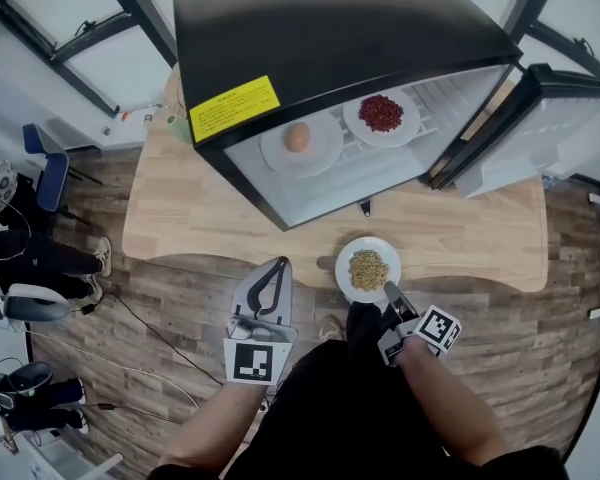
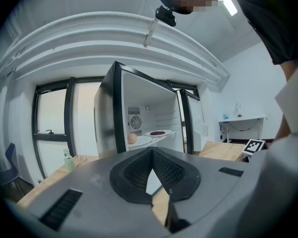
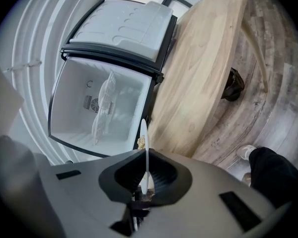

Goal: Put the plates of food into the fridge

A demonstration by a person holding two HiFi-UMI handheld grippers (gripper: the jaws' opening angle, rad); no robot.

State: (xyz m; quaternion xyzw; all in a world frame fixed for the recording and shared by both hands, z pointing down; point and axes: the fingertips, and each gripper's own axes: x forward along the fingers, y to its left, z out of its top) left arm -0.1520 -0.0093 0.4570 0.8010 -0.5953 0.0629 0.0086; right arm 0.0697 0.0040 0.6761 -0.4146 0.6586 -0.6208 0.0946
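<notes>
**Third plate gripped at the table's near edge, two plates already in the fridge**

At the lower centre of the head view, the left gripper is held over the plank floor. In its own view the left gripper is seen with its pads brought together at the tips and nothing between them.

Just to the right, the right gripper is closed tight on the near rim of a white plate. This plate bears a heap of yellowish grainy food. In the right gripper view the plate is seen edge-on, clamped between the pads of the right gripper. The plate is held at the near edge of the wooden table; whether it is clear of the wood cannot be told.

Beyond it, at upper centre, a black fridge is stood on the table, its door swung open to the right. On its shelf two white plates are set side by side. The left plate carries a round orange item, and the right plate carries red food.
</notes>
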